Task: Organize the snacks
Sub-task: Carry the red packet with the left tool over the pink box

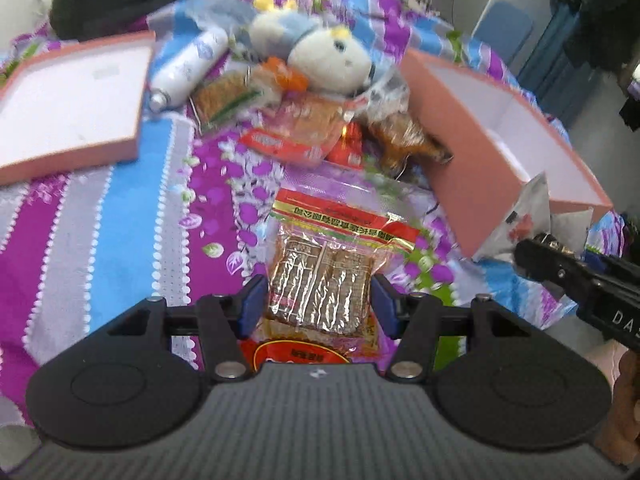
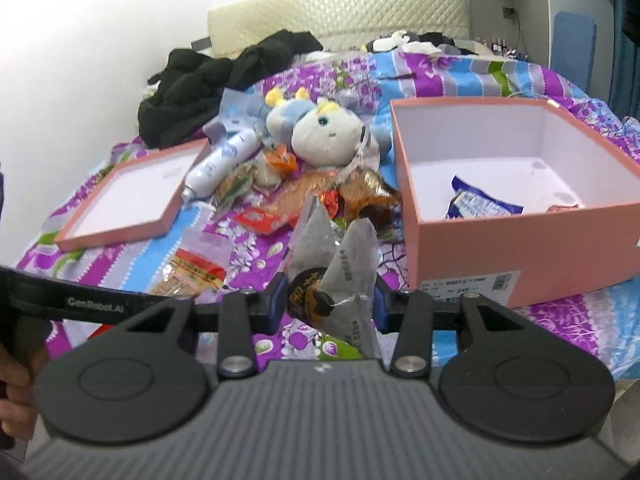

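Crinkly clear plastic fills the left wrist view: the left gripper (image 1: 319, 304) holds a flat snack pack (image 1: 322, 276) between its blue pads, a ridged brown slab under a red and yellow printed header, lifted above the striped floral bedspread (image 1: 120, 216). Beyond it a loose heap waits unsorted: an orange-red packet (image 1: 296, 132), a small glossy red wrapper (image 1: 348, 146) and a brown cellophane bundle (image 1: 404, 140), with a soft plush toy (image 1: 320, 52) and a smooth white spray can (image 1: 188, 68) mixed in. The pink cardboard box (image 1: 480, 184) stands open to the right and its shallow lid (image 1: 72, 108) lies upturned on the left; the right gripper shows at the right edge with a pale packet. In the right wrist view, the right gripper (image 2: 330, 300) is closed narrowly on a crumpled grey foil packet (image 2: 340, 272) with a dark round label, pinched so that it folds into 2 peaks. The box (image 2: 520, 252) stands just right of it, matte pink outside and white inside, and holds 1 blue and white wrapper (image 2: 480, 202) plus a scrap of another at its near wall. The heap (image 2: 320, 192) still lies between lid (image 2: 128, 204) and box. I judge the sorting barely begun: 2 packs are in hand, about 2 are boxed, and most remain on the bed.
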`<state>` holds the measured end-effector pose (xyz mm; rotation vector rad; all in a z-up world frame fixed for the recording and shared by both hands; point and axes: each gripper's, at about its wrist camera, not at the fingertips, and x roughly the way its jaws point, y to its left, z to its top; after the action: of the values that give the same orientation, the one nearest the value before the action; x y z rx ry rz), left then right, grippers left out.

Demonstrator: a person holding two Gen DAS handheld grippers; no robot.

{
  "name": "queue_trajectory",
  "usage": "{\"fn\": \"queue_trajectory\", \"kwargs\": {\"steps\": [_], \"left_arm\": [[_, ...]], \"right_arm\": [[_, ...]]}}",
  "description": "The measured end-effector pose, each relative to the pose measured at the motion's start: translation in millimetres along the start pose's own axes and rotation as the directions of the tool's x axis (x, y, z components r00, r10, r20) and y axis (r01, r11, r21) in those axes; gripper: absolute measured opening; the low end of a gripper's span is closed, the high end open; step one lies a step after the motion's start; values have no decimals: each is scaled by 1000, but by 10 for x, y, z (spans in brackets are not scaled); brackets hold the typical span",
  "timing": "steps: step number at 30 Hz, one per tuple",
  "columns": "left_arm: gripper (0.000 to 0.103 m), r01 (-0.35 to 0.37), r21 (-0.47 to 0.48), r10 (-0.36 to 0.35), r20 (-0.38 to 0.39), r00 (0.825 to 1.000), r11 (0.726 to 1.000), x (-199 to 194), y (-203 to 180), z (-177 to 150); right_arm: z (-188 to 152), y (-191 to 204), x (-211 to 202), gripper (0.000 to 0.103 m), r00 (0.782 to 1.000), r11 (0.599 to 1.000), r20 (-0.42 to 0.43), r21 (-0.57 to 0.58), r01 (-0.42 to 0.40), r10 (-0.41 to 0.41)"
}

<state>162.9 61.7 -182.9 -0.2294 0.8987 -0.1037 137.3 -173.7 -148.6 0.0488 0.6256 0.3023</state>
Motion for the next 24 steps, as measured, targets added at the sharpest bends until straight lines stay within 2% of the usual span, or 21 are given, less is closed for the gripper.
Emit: {"fn": "queue_trajectory", "kwargs": {"steps": [9,12,18,24], "left_arm": [[62,-9,-23,11,97,995,1000,-627,-329,-26],[62,10,-25,-7,111,994,1000,-756,-451,-68],[62,71,-20,-69,104,992,997,-803,-681,-137],[62,126,14,-127,92,988,992,-723,-915,-43]], "right_arm": [[114,-20,-512,45,997,1000,75,8,18,-19],[120,-48,-654,45,996,999,88,13,33,-34],[108,-164,-836,45,992,996,95,29,80,-82],[116,-346,-896,45,987,989,88,65,131,-137]]}}
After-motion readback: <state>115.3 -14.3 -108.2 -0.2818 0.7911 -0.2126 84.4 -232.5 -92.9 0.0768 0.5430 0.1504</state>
